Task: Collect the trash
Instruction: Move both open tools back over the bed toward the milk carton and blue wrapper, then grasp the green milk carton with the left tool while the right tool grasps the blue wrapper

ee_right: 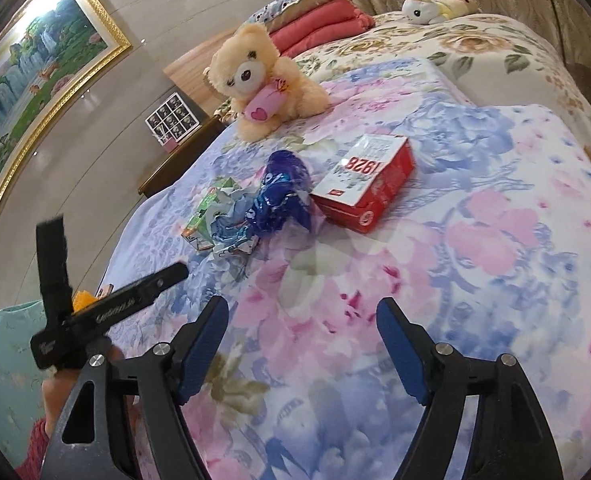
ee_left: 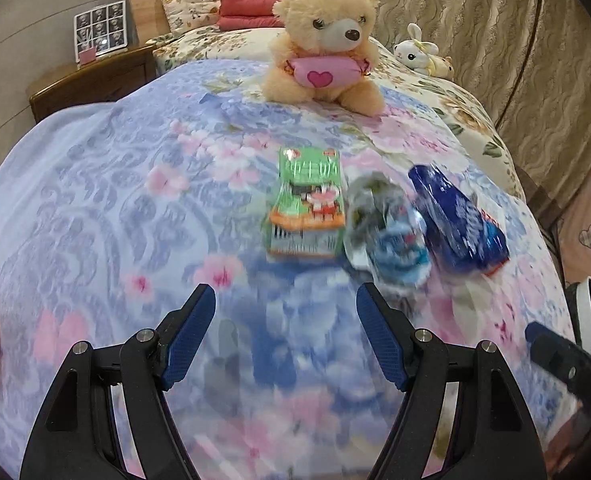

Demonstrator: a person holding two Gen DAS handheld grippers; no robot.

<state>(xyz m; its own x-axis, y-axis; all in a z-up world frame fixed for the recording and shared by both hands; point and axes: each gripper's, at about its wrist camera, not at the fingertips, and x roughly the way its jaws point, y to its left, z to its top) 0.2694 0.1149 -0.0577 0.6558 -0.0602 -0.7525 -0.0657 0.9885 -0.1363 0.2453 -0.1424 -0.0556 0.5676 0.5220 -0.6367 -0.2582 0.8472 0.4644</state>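
Trash lies on a floral bedspread (ee_left: pixel 95 200). A green snack packet (ee_left: pixel 307 204) is flat, with a crumpled white-and-blue wrapper (ee_left: pixel 387 228) and a dark blue wrapper (ee_left: pixel 459 224) to its right. My left gripper (ee_left: pixel 285 302) hovers open and empty just short of them. In the right wrist view the same green packet (ee_right: pixel 205 216), crumpled wrapper (ee_right: pixel 231 232) and blue wrapper (ee_right: pixel 283 196) lie beside a red and white box (ee_right: pixel 369 184). My right gripper (ee_right: pixel 301 316) is open and empty, well short of the box. The other gripper's body (ee_right: pixel 111 312) shows at lower left.
A cream teddy bear (ee_left: pixel 323 48) sits on the bed beyond the trash, and a white bunny toy (ee_left: pixel 415 50) lies farther back. Folded red blankets and pillows (ee_left: pixel 247 8) are at the headboard. A wooden nightstand (ee_left: pixel 91 80) stands left of the bed, curtains on the right.
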